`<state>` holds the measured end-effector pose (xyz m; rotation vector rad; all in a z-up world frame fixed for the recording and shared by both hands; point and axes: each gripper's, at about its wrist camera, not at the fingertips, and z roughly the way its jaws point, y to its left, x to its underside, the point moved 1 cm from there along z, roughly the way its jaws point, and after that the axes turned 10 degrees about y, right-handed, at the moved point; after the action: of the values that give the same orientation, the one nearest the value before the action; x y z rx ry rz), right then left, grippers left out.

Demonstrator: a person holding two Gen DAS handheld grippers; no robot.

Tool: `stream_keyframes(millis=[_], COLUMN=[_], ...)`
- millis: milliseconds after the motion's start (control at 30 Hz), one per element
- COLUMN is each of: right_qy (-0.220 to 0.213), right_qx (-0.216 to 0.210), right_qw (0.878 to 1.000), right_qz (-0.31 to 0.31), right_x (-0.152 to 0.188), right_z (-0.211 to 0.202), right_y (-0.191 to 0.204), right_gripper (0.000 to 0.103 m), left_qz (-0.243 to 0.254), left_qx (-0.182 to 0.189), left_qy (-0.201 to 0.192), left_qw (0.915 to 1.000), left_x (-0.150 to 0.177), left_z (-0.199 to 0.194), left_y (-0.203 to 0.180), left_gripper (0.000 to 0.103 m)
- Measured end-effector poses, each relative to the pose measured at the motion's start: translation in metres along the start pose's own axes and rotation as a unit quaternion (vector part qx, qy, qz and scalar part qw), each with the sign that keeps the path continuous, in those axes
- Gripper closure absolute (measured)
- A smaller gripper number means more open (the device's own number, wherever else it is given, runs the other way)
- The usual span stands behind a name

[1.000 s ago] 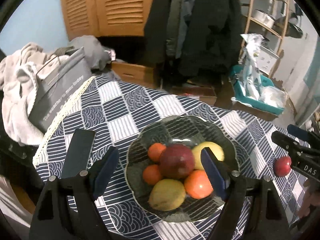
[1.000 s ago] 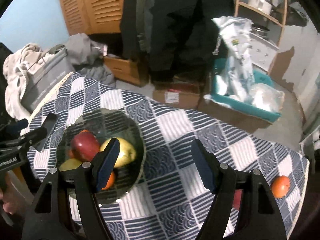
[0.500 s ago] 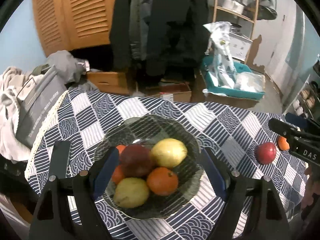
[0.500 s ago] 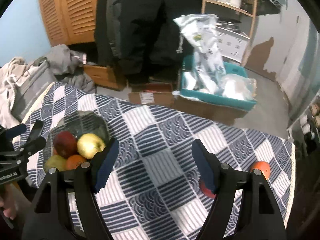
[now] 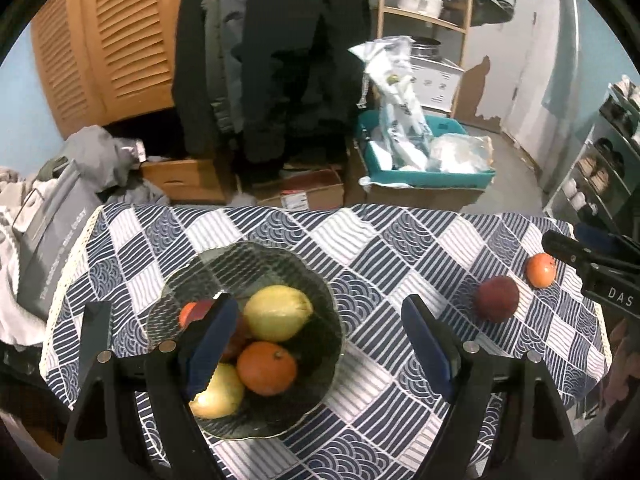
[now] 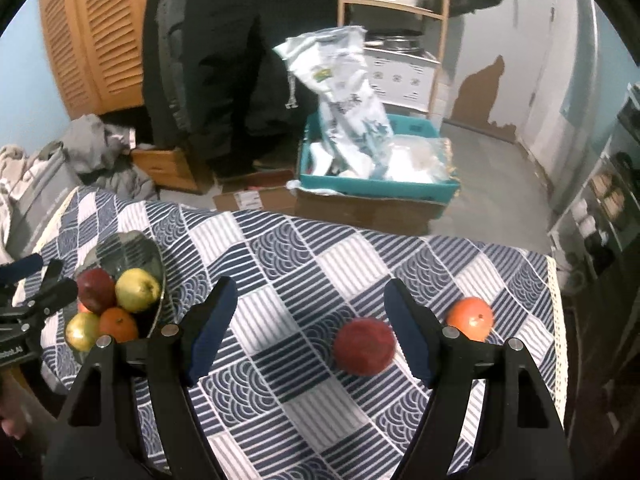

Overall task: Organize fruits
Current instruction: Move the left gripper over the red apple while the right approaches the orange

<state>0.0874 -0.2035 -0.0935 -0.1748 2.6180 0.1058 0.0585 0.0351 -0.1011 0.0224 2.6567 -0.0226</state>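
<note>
The glass bowl (image 5: pixel 320 300) sits on the tabletop (image 5: pixel 380 248), which is covered by a blue-and-white patterned cloth. Inside the bowl lie a yellow fruit (image 5: pixel 278 312), an orange (image 5: pixel 266 368), a yellow-green pear (image 5: pixel 224 394) and a dark red apple partly hidden behind the left gripper's finger. The left gripper (image 5: pixel 320 348) hangs above the bowl's right half with its jaws spread wide and nothing between them.

Well to the right of the bowl, a loose red apple (image 6: pixel 364 346) lies on the cloth, and a loose orange (image 6: pixel 470 318) lies just beyond it, farther from the bowl and near the tabletop's lace edge. The 2 loose fruits are apart. The right gripper (image 6: pixel 312 328) is above the cloth between the bowl and the loose orange, jaws wide apart and empty, with the red apple just inside its right finger (image 6: pixel 408 332).
</note>
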Motion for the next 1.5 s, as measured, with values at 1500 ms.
stream_keyframes(millis=[1500], right_qy=[0.045], right_qx=[0.082], right_qw=[0.986], right_qz=[0.136], right_x=[0.068], right_z=[0.009], right_y=[-0.183], right_gripper=[0.019], left_qz=[0.138], left_qx=[0.032], left_qy=[0.055], left_qw=[0.9884], left_x=[-0.006], left_z=[0.055], left_y=[-0.178], left_gripper=[0.016])
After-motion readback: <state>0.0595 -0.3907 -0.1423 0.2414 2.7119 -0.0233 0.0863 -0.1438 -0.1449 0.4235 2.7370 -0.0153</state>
